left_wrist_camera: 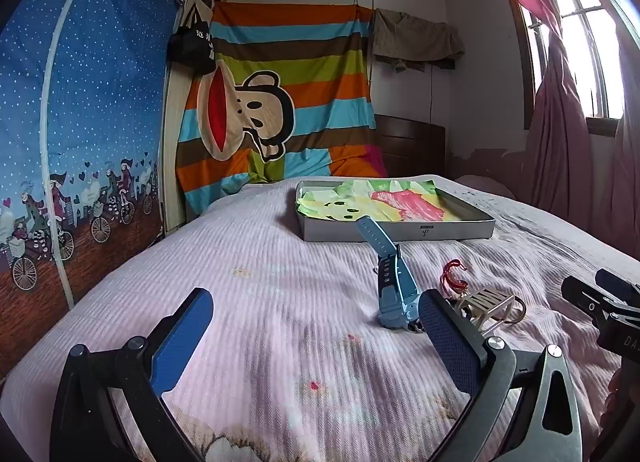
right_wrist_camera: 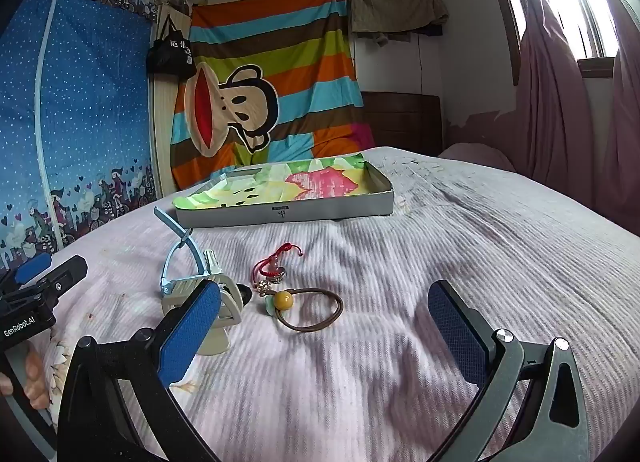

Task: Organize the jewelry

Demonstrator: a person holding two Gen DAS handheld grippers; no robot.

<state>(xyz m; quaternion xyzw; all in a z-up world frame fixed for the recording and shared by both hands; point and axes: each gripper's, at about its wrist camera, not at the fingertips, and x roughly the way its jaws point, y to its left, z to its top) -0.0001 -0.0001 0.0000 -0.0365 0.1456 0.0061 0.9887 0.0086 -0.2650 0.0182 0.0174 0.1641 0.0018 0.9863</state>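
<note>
A: In what state are the two tongs?

B: Both are spread wide. The left gripper (left_wrist_camera: 316, 336) is low above the pink bed cover (right_wrist_camera: 460, 246) with nothing between its blue pads. The right gripper (right_wrist_camera: 324, 322) is also spread and pinches nothing.

A: Where is the jewelry?

B: It lies in the middle part of the bed, in front of the grey box (right_wrist_camera: 288, 214), which stands nearer the far edge with a colourful cloth (right_wrist_camera: 280, 182) inside. The blue watch (left_wrist_camera: 390, 282) stands with its strap up, just beside the left gripper's right pad. Near it are a cream hair clip (left_wrist_camera: 484, 304), a red cord charm (right_wrist_camera: 276, 266), and a brown hair tie (right_wrist_camera: 316, 308) with a yellow bead.
</note>
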